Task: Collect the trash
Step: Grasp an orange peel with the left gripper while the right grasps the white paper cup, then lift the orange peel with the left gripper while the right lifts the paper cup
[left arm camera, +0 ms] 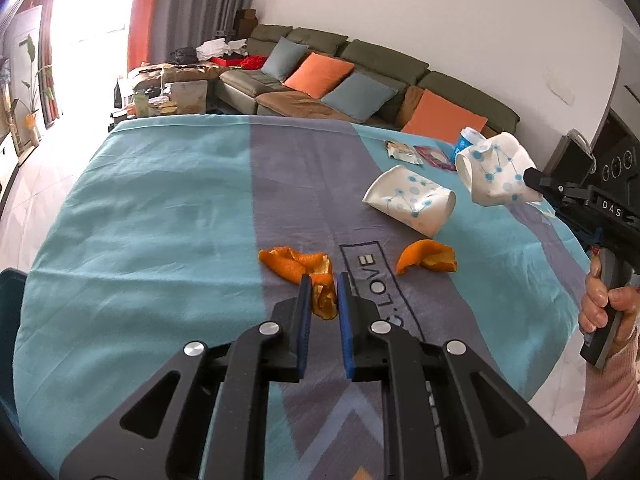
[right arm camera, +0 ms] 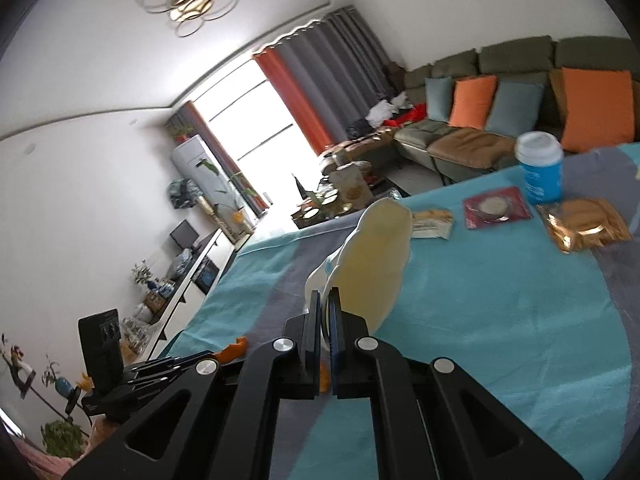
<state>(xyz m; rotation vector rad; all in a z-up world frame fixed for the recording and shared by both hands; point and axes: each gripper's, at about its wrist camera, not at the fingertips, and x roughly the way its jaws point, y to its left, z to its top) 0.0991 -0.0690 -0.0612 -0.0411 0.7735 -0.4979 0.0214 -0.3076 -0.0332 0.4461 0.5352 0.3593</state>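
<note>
My left gripper point(left arm camera: 323, 280) is closed around an orange peel point(left arm camera: 298, 264) that lies on the table; one end of the peel sits between the blue pads. A second orange peel point(left arm camera: 428, 259) lies to its right. A crushed white paper cup with blue dots point(left arm camera: 412, 200) lies on its side beyond. My right gripper point(right arm camera: 325, 296) is shut on another crushed paper cup point(right arm camera: 380, 260) and holds it above the table; it also shows in the left wrist view point(left arm camera: 494, 174).
The table carries a teal and grey cloth point(left arm camera: 160, 220). At its far side stand a blue and white tub point(right arm camera: 540, 168), a red packet point(right arm camera: 496, 208), a gold wrapper point(right arm camera: 584, 224) and a snack wrapper point(right arm camera: 432, 222). A sofa with cushions point(left arm camera: 340, 76) is behind.
</note>
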